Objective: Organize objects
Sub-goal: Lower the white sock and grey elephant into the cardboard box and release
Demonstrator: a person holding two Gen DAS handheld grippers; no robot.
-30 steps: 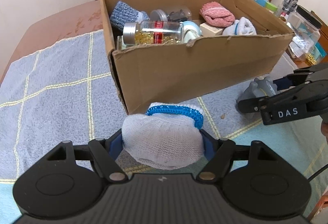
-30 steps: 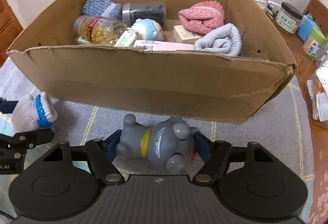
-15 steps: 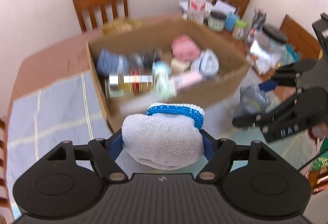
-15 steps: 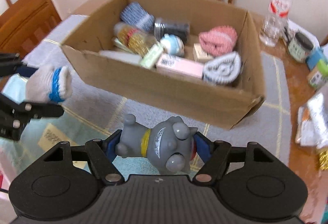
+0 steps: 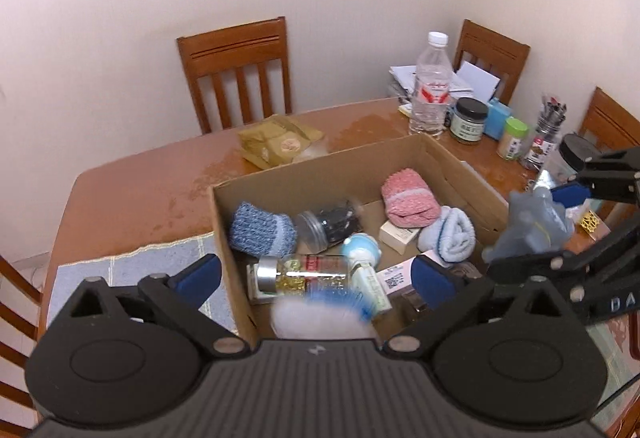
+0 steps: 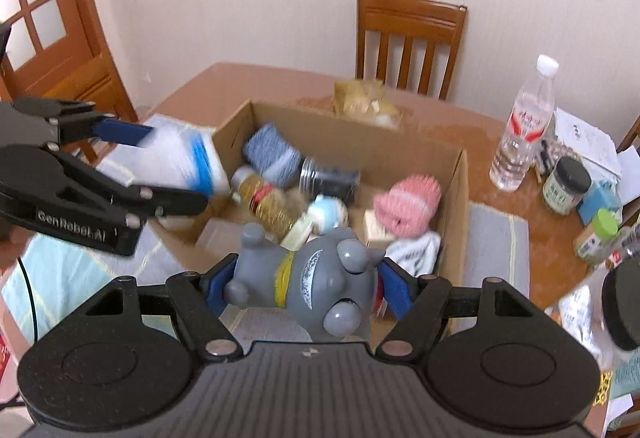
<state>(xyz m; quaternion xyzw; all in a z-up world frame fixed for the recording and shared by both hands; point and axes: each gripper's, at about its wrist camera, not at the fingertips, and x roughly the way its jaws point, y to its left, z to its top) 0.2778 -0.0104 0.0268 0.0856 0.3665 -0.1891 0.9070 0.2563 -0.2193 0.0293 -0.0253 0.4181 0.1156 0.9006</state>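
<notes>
My left gripper [image 5: 316, 274] hangs over the near left part of the open cardboard box [image 5: 320, 167]. Its jaws are opening, and the blue pads stand wide apart. A white sock with a blue band [image 5: 324, 314] is blurred between them and touches neither pad. From the right wrist view, the left gripper [image 6: 168, 165] and the sock [image 6: 180, 157] are over the box's [image 6: 344, 133] left corner. My right gripper [image 6: 300, 278] is shut on a grey toy figure [image 6: 320, 274] above the box's near wall. In the left wrist view, that gripper [image 5: 536, 230] carries the toy [image 5: 532, 222] at the box's right side.
Inside the box lie a blue knit roll [image 5: 260, 230], jars, a pink cloth [image 5: 408, 197] and small cartons. A water bottle [image 5: 430, 85], jars and a pen cup crowd the table's far right. Brown packets [image 5: 276, 143] lie behind the box. Wooden chairs ring the table.
Both grippers have risen from the tablecloth to above the box. The left jaws have spread and the sock has come loose. The right grip on the toy is unchanged.
</notes>
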